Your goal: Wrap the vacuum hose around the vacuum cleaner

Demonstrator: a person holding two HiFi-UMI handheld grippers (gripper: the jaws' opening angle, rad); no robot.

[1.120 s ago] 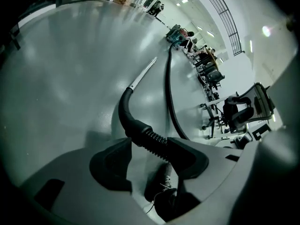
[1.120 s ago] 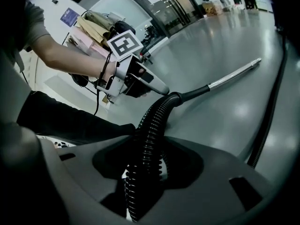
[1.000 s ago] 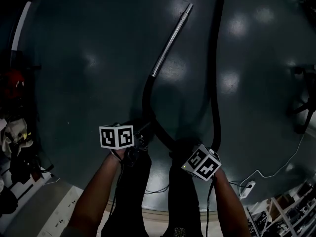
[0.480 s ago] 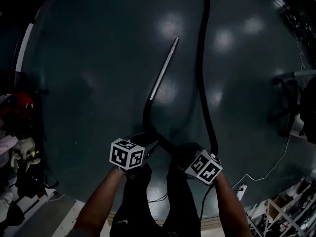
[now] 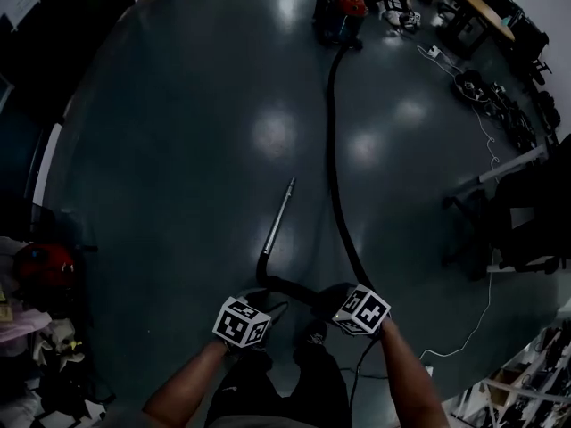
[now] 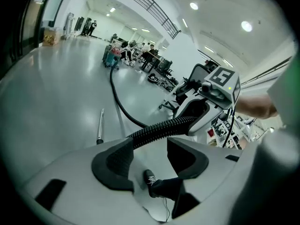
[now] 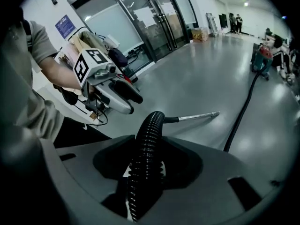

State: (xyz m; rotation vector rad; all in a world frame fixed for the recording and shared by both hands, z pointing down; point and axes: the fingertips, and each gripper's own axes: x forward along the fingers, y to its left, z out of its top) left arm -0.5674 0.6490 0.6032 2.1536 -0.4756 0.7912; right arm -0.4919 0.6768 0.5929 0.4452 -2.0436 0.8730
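Note:
The vacuum cleaner [image 5: 342, 12] stands far off on the dark floor. Its black ribbed hose [image 5: 335, 168] runs from it toward me and ends in a metal wand [image 5: 278, 226] lying on the floor. My right gripper [image 5: 357, 306] is shut on the hose [image 7: 147, 144], which fills the gap between its pads. From there the hose [image 6: 159, 129] arcs over to my left gripper [image 6: 150, 156]. It passes just beyond the left jaw's tip, outside the gap. The left jaws stand wide apart with only a shoe and floor showing between them.
Office chairs and desks [image 5: 500, 212] stand at the right, with a white cable [image 5: 473, 328] trailing on the floor near them. Bags and clutter [image 5: 36, 275] lie at the left edge. People stand far back by the vacuum cleaner [image 6: 112, 59].
The head view has lifted, so the vacuum cleaner now shows at the top. Both grippers sit lower in the frame and closer together. The right one still holds the hose.

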